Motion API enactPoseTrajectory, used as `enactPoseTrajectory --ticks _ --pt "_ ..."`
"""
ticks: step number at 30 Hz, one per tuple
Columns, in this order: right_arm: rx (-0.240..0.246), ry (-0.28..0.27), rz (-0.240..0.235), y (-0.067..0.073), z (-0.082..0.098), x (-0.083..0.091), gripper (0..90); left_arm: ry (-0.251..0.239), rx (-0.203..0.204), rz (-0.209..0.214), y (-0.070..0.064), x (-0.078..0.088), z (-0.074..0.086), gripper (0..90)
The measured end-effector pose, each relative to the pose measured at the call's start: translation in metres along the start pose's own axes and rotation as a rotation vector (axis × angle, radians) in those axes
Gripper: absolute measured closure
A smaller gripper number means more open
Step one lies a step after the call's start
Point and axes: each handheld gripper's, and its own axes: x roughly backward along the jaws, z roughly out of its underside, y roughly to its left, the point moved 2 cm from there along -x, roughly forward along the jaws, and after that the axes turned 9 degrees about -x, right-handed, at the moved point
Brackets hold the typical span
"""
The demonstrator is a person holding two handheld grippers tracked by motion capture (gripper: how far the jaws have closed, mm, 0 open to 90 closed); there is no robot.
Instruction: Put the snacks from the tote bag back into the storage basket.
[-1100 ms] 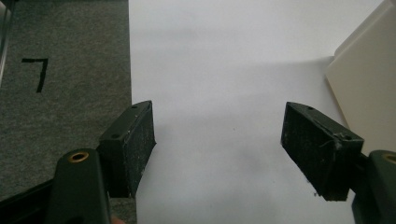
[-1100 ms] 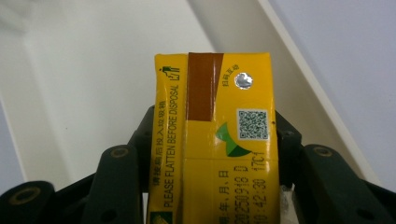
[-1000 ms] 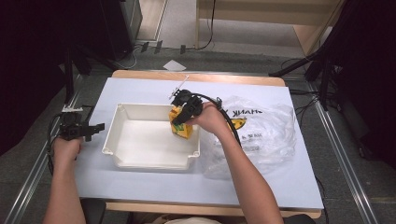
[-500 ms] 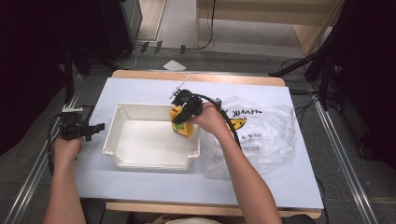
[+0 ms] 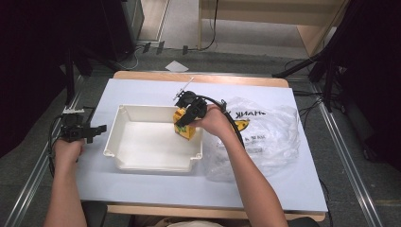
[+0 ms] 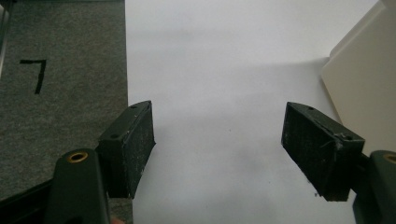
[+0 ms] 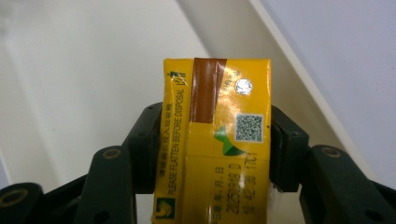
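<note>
Change since the earlier frames: nothing on the surface has shifted; the right tool (image 5: 185, 119) has just been opening its jaws, with the yellow carton (image 5: 183, 126) between them.

Item 1, yellow carton (image 7: 217, 140). Small drink carton, yellow with a brown band and a printed code square. It stands at the right end of the white tray (image 5: 142, 163), just inside the right wall. In the right gripper view the two pads flank its sides closely; whether they still press on it cannot be told.

Item 2, right tool. Reaches in over the tray's right rim, jaws set about the carton's width apart, cable trailing back over the hand.

Item 3, left tool (image 5: 87, 131). Rests at the left edge of the surface, well apart from the tray's left wall. The left gripper view shows its jaws (image 6: 219, 144) standing wide with nothing between them, bare white sheet beneath.

Item 4, white tray. Shallow, rectangular, cream-white, the carton its one content.

Item 5, plastic bag (image 5: 269, 137). Clear, crumpled, printed lettering, lying just right of the tray under the right forearm; something yellow shows inside.

Item 6, surface (image 5: 142, 189). White sheet over a wooden top.

Item 7, room. Grey carpet floor (image 5: 28, 179), metal rails at either side, wooden furniture beyond. The left gripper view alone gives a black mark (image 6: 35, 72) on the carpet.
</note>
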Motion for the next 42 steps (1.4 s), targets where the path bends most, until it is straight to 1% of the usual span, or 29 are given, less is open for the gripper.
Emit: enactPoseTrajectory --ticks 1,2,3,5,7,8,9,11,13,14,16,18,21,23,24,28,29,31,32,34,36,39,40,42 --pt "-0.012 -0.015 -0.009 0.0 0.0 0.005 47.6 0.007 -0.005 0.001 0.0 0.0 0.0 26.5" --pt "-0.013 -0.028 -0.013 -0.001 0.0 0.008 47.3 0.013 -0.013 -0.001 -0.001 -0.001 0.0 26.5" --pt "-0.013 -0.028 -0.013 -0.001 0.0 0.008 47.3 0.013 -0.013 -0.001 -0.001 -0.001 0.0 26.5" --pt "-0.018 -0.045 -0.023 0.0 0.001 0.015 46.6 0.009 -0.012 -0.004 -0.002 -0.001 0.0 26.4" --pt "-0.017 -0.055 -0.018 0.001 0.003 0.023 46.0 0.005 -0.01 -0.009 -0.002 -0.001 -0.001 26.4" --pt "-0.017 -0.055 -0.018 0.001 0.003 0.023 46.0 0.005 -0.01 -0.009 -0.002 -0.001 -0.001 26.3" --pt "-0.012 -0.069 -0.003 0.001 0.004 0.028 46.0 0.004 -0.009 -0.011 -0.001 0.0 0.0 26.3" --pt "-0.013 -0.07 0.004 0.0 0.005 0.03 46.0 0.005 -0.008 -0.009 -0.001 0.0 0.0 26.3" --pt "-0.012 -0.091 -0.011 0.0 0.006 0.036 46.0 0.005 -0.008 -0.011 -0.002 0.0 0.0 26.3" --pt "-0.025 -0.102 -0.011 0.0 0.007 0.041 46.0 0.005 -0.007 -0.008 -0.002 0.0 0.0 26.3" --pt "-0.025 -0.108 -0.012 0.0 0.007 0.043 46.0 0.008 -0.01 -0.009 -0.003 0.0 0.0 26.2" --pt "-0.031 -0.118 -0.034 0.001 0.009 0.048 47.7 0.013 -0.016 -0.008 -0.003 0.0 0.0 26.1" --pt "-0.026 -0.124 -0.035 0.003 0.013 0.054 49.6 0.012 -0.015 -0.008 -0.003 0.0 0.0 26.1" --pt "-0.031 -0.129 -0.041 0.005 0.017 0.055 50.7 0.011 -0.016 -0.009 -0.003 0.0 0.0 26.1" --pt "-0.03 -0.134 -0.067 0.007 0.021 0.056 54.2 0.012 -0.016 -0.009 -0.003 0.0 0.0 26.1" --pt "-0.027 -0.131 -0.084 0.009 0.027 0.055 55.9 0.014 -0.018 -0.014 -0.004 0.0 0.0 26.1" --pt "-0.031 -0.143 -0.086 0.01 0.03 0.054 57.7 0.015 -0.017 -0.015 -0.004 -0.001 0.0 26.1" --pt "-0.033 -0.151 -0.091 0.01 0.032 0.054 57.7 0.016 -0.017 -0.015 -0.004 -0.001 0.0 26.1" --pt "-0.048 -0.167 -0.114 0.011 0.035 0.052 58.9 0.02 -0.018 -0.018 -0.004 -0.001 0.001 26.0" --pt "-0.048 -0.17 -0.123 0.012 0.037 0.052 59.7 0.02 -0.018 -0.016 -0.004 -0.001 0.001 26.0" --pt "-0.061 -0.183 -0.139 0.013 0.041 0.05 62.6 0.022 -0.02 -0.017 -0.004 -0.001 0.001 26.0" --pt "-0.057 -0.191 -0.15 0.014 0.045 0.048 66.1 0.023 -0.02 -0.019 -0.003 -0.001 0.001 26.0" --pt "-0.054 -0.208 -0.155 0.014 0.048 0.048 70.2 0.024 -0.02 -0.02 -0.003 -0.001 0.001 26.0" --pt "-0.058 -0.225 -0.163 0.013 0.051 0.047 72.4 0.024 -0.021 -0.021 -0.003 -0.001 0.001 25.9"
